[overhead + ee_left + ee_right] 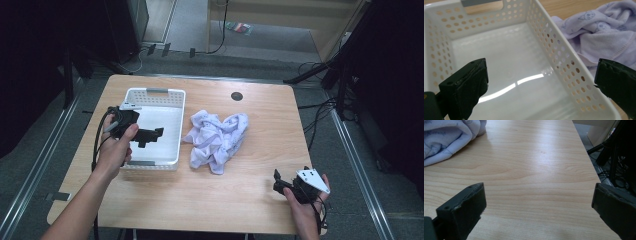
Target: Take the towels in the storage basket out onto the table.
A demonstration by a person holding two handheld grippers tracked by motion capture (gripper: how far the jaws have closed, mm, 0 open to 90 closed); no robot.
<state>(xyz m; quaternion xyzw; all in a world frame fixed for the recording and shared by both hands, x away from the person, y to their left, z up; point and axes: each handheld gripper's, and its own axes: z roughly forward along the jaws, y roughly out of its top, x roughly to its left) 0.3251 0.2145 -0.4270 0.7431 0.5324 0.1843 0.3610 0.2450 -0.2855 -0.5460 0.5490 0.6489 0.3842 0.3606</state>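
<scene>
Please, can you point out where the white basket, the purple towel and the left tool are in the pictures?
white basket (176, 117): high view, on its right wall.
purple towel (217, 140): high view, on the middle of the crumpled cloth.
left tool (159, 132): high view, between its jaw tips, above the basket.

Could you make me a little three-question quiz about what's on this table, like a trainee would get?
1. True or false: the white basket has something in it.
2. Which gripper is over the basket: A) left gripper B) right gripper?
3. Fill in: the crumpled lilac towel lies on the table, ____ the basket.

Key:
1. False; the left gripper view shows its floor bare.
2. A; its jaws stand wide apart, as do the right gripper's, near the table's front right corner.
3. Beside, on its right in the high view.
</scene>
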